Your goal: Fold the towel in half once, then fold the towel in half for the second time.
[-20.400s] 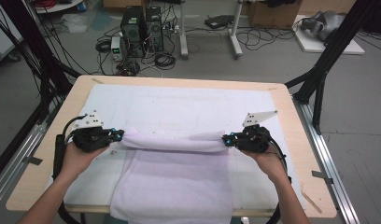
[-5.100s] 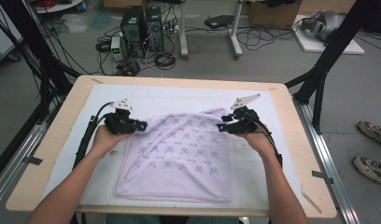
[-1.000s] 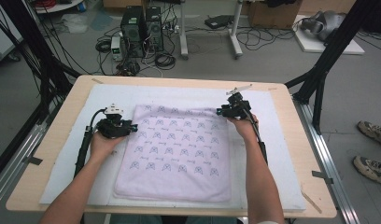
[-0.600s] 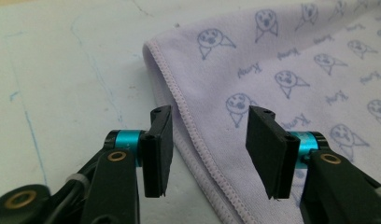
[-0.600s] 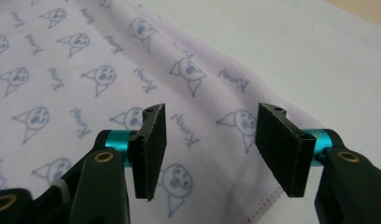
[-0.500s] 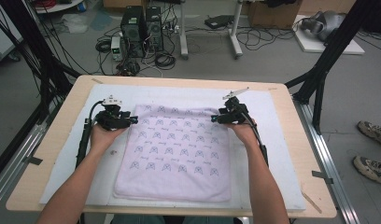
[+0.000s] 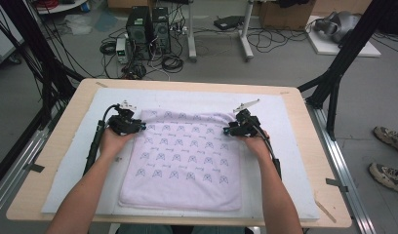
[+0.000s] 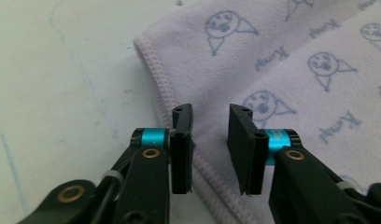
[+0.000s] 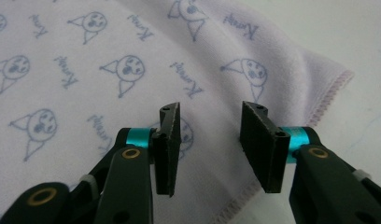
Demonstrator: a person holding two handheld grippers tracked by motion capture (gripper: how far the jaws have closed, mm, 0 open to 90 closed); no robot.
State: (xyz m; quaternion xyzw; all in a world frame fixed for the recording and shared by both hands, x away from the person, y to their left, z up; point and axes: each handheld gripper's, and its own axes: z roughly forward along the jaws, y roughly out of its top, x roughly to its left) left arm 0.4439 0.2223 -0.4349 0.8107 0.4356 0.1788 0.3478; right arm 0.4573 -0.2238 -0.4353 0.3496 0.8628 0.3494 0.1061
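A pale lilac towel [image 7: 182,161] printed with small blue faces lies folded and flat on the white mat [image 7: 70,165]. My left gripper [image 7: 138,126] sits at the towel's left hem near the far corner. Seen from the left gripper view, its jaws [image 8: 210,123] stand apart over the stitched hem of the towel [image 8: 296,60]; they have just been closing and pinch no cloth. At the right hem is my right gripper [image 7: 228,130]. Its jaws [image 9: 210,126] have likewise just been closing and remain apart above the towel [image 9: 86,70], whose edge runs under the gap.
The mat covers most of the wooden table [image 7: 304,112], with bare mat on every side of the towel. Black frame struts rise at the far corners. Computers and cables lie on the floor beyond. A person's shoes [image 7: 389,139] stand to the right.
My left gripper has slid along the towel's left edge toward the far corner. My right gripper has come a little nearer along the right edge. The towel lies as before.
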